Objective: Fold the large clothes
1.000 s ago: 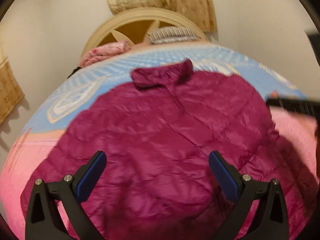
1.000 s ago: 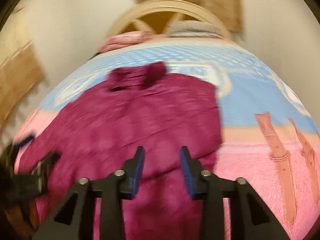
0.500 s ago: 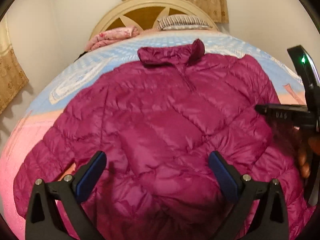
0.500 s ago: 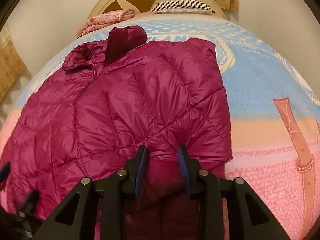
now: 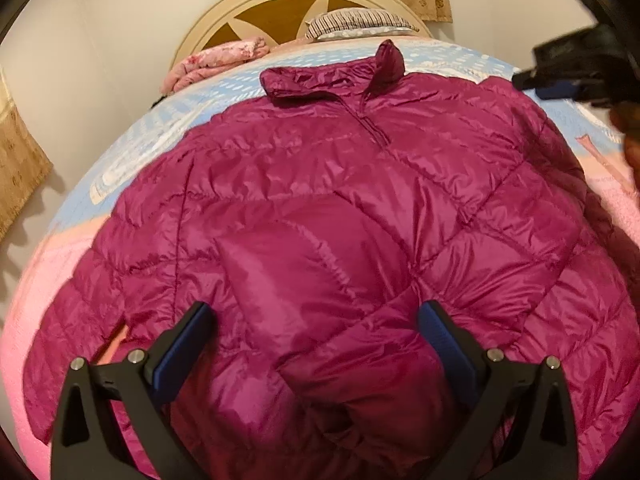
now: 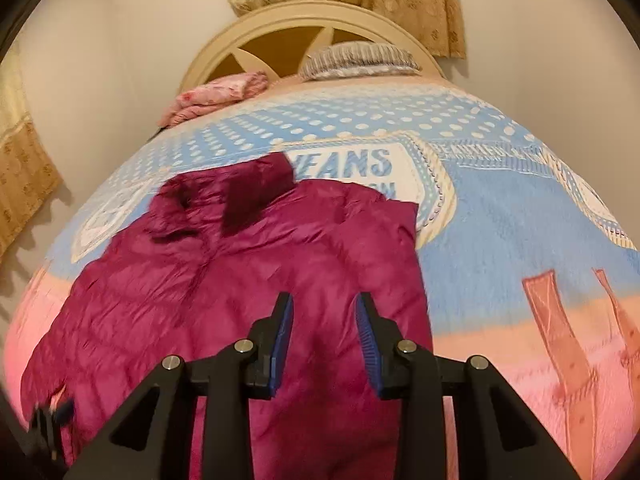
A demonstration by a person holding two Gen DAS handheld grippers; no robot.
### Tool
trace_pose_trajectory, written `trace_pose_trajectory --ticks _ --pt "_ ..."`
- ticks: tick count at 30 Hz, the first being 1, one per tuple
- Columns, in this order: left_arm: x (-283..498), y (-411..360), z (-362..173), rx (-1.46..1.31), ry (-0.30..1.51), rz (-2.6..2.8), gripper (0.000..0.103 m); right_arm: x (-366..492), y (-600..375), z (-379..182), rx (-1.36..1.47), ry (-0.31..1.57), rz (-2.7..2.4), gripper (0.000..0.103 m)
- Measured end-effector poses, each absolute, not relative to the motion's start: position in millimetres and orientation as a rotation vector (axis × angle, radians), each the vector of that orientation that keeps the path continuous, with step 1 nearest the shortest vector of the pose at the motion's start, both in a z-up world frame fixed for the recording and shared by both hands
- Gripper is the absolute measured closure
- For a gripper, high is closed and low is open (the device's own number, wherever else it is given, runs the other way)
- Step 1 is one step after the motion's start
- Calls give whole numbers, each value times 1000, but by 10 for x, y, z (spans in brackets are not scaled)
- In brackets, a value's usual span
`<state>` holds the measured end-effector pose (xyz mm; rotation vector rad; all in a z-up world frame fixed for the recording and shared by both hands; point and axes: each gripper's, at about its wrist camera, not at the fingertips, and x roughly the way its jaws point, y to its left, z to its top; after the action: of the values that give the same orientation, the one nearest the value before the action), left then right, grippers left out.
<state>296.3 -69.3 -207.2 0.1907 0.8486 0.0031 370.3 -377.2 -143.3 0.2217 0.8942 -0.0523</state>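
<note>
Left gripper [image 5: 316, 332] jaws spread wide over magenta puffer jacket [image 5: 340, 220], gripping nothing. Right gripper [image 6: 325, 330] part open above jacket's right side, seems empty, blurry. Jacket lies front up on the bed [image 6: 500, 220], collar [image 5: 320, 80] toward headboard [image 5: 280, 8], right sleeve folded across the front. Striped pillow [image 5: 356, 24] and pink folded blanket [image 5: 212, 62] by headboard

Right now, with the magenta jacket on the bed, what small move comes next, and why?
Probably lower the left gripper onto the folded-in sleeve and close. Its jaws stand wide open above the jacket, and the right gripper is open too, gripping nothing.
</note>
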Motion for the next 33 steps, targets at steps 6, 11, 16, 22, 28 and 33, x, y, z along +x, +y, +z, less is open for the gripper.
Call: trace_pose_trajectory --ticks 6,11,16,22,28,33 --pt "3010 -586 -2112 104 883 -33 0 4035 -3845 -1996 208 1027 -55 69" --pt "3022 -596 -2128 98 886 -34 0 4009 -3886 -2120 224 1000 -38 69" --pt "3020 -572 -2128 88 886 -38 0 3999 -3882 -1974 209 1034 -63 69" --pt "3019 -579 -2120 89 886 -37 0 3469 -3540 -1303 247 950 46 69" --pt "3008 -570 -2113 84 883 -39 0 3002 -3135 -1496 154 949 86 66" --pt "3003 -567 -2116 85 885 -38 0 2926 -3140 -1870 184 1001 83 66"
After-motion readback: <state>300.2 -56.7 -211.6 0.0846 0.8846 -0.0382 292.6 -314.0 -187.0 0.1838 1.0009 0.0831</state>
